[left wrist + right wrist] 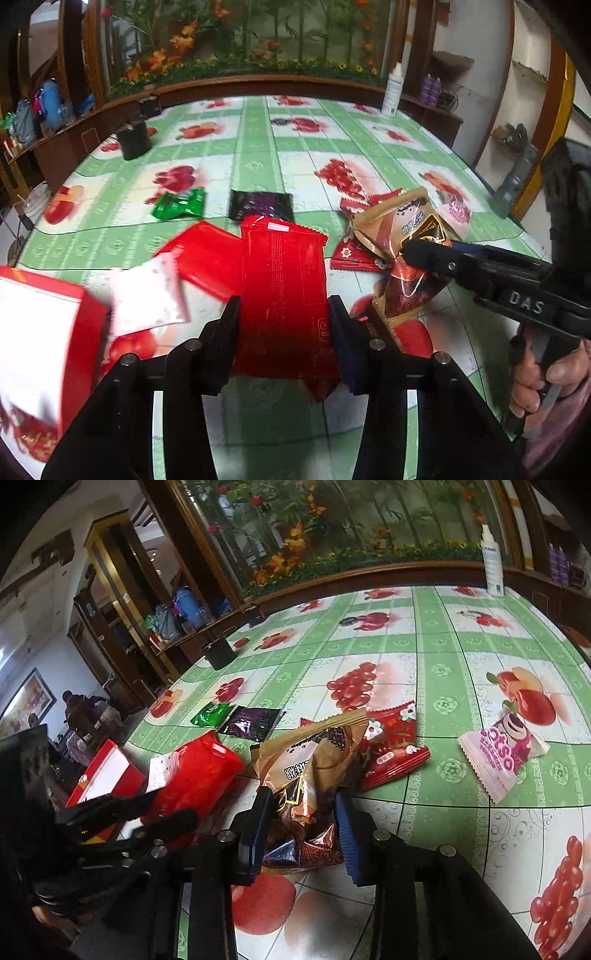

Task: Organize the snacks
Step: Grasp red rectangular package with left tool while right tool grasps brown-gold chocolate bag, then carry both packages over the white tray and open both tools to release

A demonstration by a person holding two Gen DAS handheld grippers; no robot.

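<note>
My left gripper (pixel 284 301) is shut on a long red snack packet (pixel 282 273), held a little above the fruit-print tablecloth (pixel 258 147). A red and white box (pixel 40 332) sits just to its left, and a white sachet (pixel 147 295) and a second red packet (pixel 207 258) lie between them. My right gripper (pixel 301 794) is shut on a crumpled brown and gold snack bag (pixel 314 753), with the pads pressing its lower end. In the left wrist view the right gripper (pixel 424 254) reaches in from the right onto the same bag (pixel 399 221).
A green sachet (pixel 181 206) and a dark purple sachet (pixel 260 205) lie mid-table. Red flower-print packets (pixel 391 746) sit behind the brown bag, with a pink packet (pixel 502 757) to their right. A black cup (pixel 133 138) and a white bottle (pixel 392 90) stand near the far edge.
</note>
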